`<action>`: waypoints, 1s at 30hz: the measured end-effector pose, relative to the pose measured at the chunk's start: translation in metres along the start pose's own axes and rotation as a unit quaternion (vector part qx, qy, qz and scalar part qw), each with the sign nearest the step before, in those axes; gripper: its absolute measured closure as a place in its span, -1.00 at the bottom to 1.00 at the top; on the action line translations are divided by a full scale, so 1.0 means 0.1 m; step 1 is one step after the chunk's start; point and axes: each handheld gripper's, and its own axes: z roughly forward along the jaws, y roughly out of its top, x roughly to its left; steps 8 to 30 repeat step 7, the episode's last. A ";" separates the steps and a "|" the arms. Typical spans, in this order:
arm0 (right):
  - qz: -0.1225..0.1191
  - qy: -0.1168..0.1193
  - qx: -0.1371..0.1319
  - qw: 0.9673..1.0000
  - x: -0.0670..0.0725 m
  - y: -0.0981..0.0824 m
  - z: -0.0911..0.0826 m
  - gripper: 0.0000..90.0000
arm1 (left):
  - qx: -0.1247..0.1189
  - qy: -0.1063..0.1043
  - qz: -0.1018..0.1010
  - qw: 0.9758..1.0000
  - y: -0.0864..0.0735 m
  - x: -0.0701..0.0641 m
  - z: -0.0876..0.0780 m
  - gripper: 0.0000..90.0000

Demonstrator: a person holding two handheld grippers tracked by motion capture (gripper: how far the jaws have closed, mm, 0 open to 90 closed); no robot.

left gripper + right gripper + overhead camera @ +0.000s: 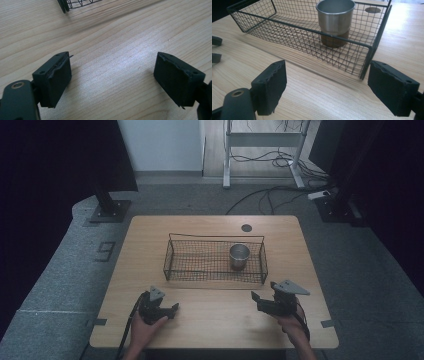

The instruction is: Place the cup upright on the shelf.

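A wire basket (215, 262) sits in the middle of the wooden table (150, 235), its long axis running left to right, and a metal cup (239, 256) stands upright inside it, toward its right half. Both grippers rest low over the near part of the table, apart from the basket and holding nothing. The left gripper (172, 309) lies near the left front, its jaws spread wide over bare wood in the left gripper view, with only a corner of the basket (75, 4) at the top of that view. The right gripper (256, 299) lies near the right front, its jaws likewise spread wide and empty. In the right gripper view the cup (335, 21) stands ahead and a little right of centre, behind the basket's near wall (312, 45), with the basket's near right corner post just beyond the right jaw. The relation that matters is this: the cup lies far and slightly left of the right gripper, and well to the right of the left one, so the right hand (294, 324) is clearly the nearer. Since the near wall rises between jaws and cup, a level approach looks blocked; I judge the right gripper would have to lift over the rim and come down on the cup from above, jaws straddling its round wall.
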 end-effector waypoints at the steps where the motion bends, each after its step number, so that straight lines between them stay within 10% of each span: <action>1: 0.002 -0.001 -0.001 1.000 0.00 -0.01 0.00 -0.66 | 0.000 0.000 0.000 1.000 0.00 0.00 0.00 -0.68; 30: 0.004 -0.005 0.002 1.000 -0.02 -0.05 0.04 -0.66 | 0.000 0.000 0.000 1.000 0.00 0.00 0.00 -0.68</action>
